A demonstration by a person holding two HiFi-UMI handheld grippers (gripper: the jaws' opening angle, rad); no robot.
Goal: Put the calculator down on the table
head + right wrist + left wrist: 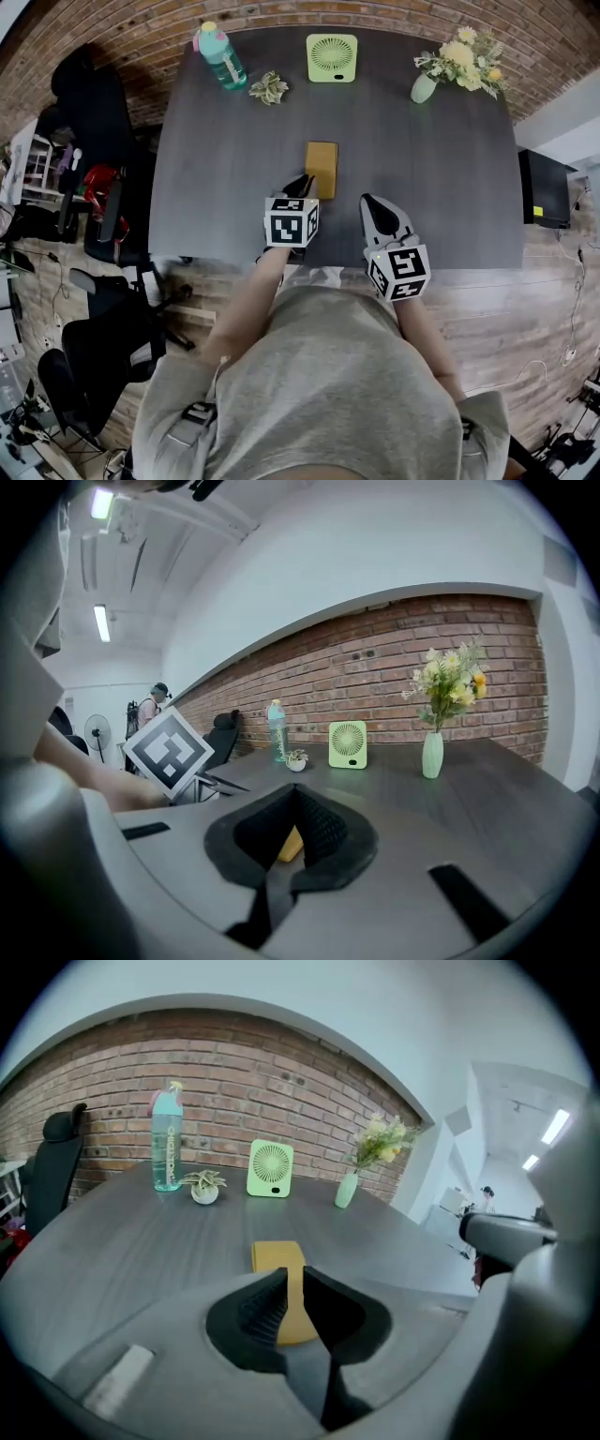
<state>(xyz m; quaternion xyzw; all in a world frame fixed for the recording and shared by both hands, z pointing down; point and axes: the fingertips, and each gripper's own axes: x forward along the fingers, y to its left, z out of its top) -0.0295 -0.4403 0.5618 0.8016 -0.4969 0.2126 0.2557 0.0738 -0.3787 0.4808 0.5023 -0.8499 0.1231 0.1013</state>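
Calculator, head view: lies flat on the table, about midway between the left and right edges and nearer the front edge than the back. Its long axis runs front to back. The left gripper points at its near left corner, tips just beside or touching it. The right gripper sits apart, toward the front right, so the left is the nearer tool.

Left gripper view: the calculator lies straight ahead of the left gripper, long axis in line with the jaws. The jaws stand a narrow slit apart, and yellow shows through it. The body is wider than the slit and looks seated on the table, so it is judged released, not clamped. The coming move is probably a straight pull back toward the front edge.

Right gripper view: the right gripper has its tips together on nothing. A sliver of calculator shows behind them, off to the left.
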